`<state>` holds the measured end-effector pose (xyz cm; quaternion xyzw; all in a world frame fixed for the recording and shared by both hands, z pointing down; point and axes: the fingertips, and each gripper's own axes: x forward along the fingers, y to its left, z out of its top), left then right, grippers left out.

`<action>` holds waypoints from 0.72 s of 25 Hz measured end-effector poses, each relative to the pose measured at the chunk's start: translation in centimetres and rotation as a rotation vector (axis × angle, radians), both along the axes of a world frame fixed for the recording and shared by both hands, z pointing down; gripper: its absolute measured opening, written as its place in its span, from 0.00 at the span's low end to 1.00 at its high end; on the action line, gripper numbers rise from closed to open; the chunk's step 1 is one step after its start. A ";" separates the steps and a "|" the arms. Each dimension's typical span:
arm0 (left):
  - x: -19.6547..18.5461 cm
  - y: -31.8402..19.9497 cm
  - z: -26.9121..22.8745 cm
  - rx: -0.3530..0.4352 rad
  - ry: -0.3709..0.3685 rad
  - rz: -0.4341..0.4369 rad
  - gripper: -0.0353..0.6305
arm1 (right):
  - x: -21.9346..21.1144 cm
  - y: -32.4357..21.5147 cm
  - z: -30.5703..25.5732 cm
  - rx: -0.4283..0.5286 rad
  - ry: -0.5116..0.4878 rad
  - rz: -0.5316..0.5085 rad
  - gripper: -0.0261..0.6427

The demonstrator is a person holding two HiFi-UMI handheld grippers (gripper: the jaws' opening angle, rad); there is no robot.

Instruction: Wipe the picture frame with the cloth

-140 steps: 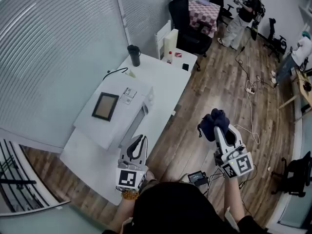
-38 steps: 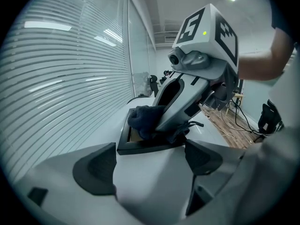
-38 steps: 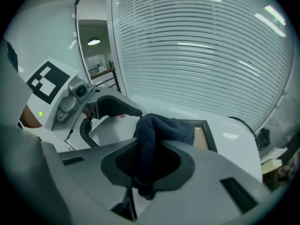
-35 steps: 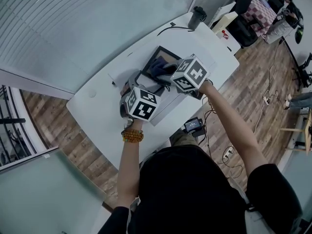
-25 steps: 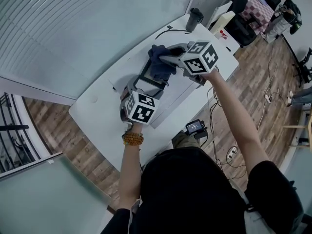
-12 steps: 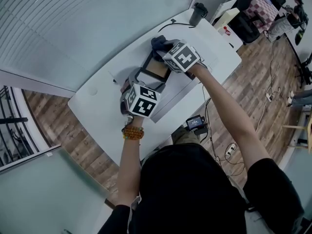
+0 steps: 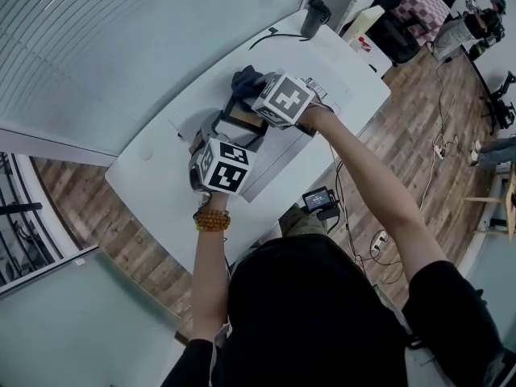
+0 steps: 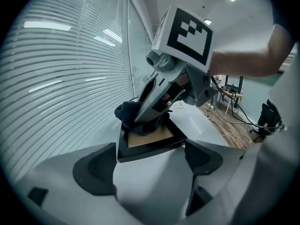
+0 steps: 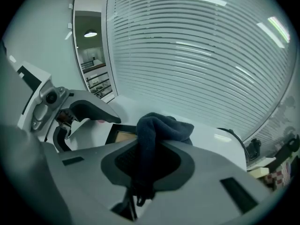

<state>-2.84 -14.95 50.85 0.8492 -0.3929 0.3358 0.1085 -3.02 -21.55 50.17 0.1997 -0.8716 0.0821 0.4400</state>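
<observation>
A black picture frame point(image 8: 150, 146) with a tan centre sits on a white box point(image 7: 282, 161) on the table. My left gripper point(image 8: 151, 156) stands wide, its pads against the two sides of the frame's near end point(image 7: 240, 127). My right gripper point(image 9: 150, 158) is shut on a dark blue cloth point(image 9: 159, 125). The cloth point(image 7: 245, 79) presses on the frame's far end, as the left gripper view shows point(image 8: 136, 118). In the head view the marker cubes hide most of the frame. My left gripper point(image 9: 70, 114) shows at the left of the right gripper view.
The white table point(image 7: 161, 185) runs along a wall of blinds point(image 7: 145, 47). A black cup point(image 7: 314, 14) and a cable point(image 7: 270, 35) lie at its far end. A small device point(image 7: 320, 200) sits on the wooden floor; people stand far right.
My right gripper has come down with the cloth and slid along the frame to its far end. My left gripper has kept still on the frame's near end.
</observation>
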 end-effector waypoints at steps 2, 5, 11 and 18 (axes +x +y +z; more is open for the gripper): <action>0.1 0.1 -0.1 0.000 0.000 0.001 0.72 | -0.3 1.2 -0.1 -0.023 -0.008 -0.022 0.11; 0.0 0.0 0.0 0.001 -0.001 0.000 0.72 | -1.1 2.8 0.0 -0.085 -0.029 -0.054 0.11; 0.2 0.2 -0.2 0.008 0.003 0.001 0.72 | -1.9 6.4 -1.9 -0.278 -0.167 -0.212 0.11; -0.2 -0.1 0.1 0.005 0.005 0.001 0.72 | -1.6 0.3 -8.1 -0.178 -0.330 -0.142 0.11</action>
